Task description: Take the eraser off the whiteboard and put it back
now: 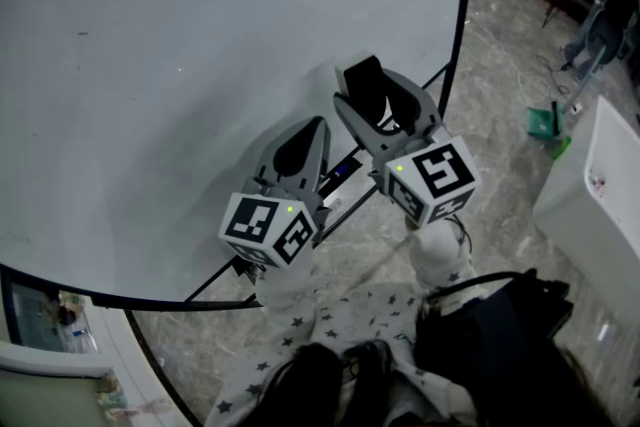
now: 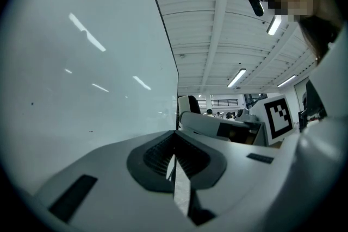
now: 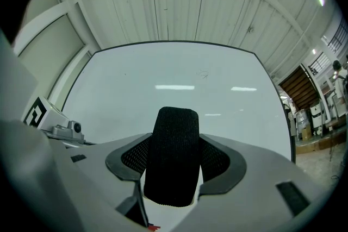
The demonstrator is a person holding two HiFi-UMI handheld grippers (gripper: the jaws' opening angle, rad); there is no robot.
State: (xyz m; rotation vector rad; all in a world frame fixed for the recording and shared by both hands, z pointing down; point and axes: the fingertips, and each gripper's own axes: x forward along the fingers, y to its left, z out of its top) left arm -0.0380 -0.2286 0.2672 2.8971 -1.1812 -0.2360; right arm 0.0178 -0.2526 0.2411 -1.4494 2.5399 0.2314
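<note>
A large whiteboard [image 1: 180, 65] fills the left of the head view, its surface blank. My right gripper [image 1: 372, 97] is held just in front of the board's right part, shut on the black felt eraser [image 1: 366, 87]. In the right gripper view the eraser [image 3: 174, 155] stands upright between the dark pads, with the whiteboard [image 3: 179, 79] ahead of it. My left gripper [image 1: 312, 137] is lower and to the left, close to the board, with nothing in it. In the left gripper view its jaws [image 2: 175, 138] meet at the tips beside the whiteboard [image 2: 81, 89].
The board's black frame and stand struts [image 1: 452, 65] run down its right edge. A white cabinet [image 1: 600, 195] stands at the right on the marble floor, with a green item [image 1: 543, 122] near it. A person [image 1: 605, 25] stands far off. A black bag [image 1: 500, 325] hangs by my body.
</note>
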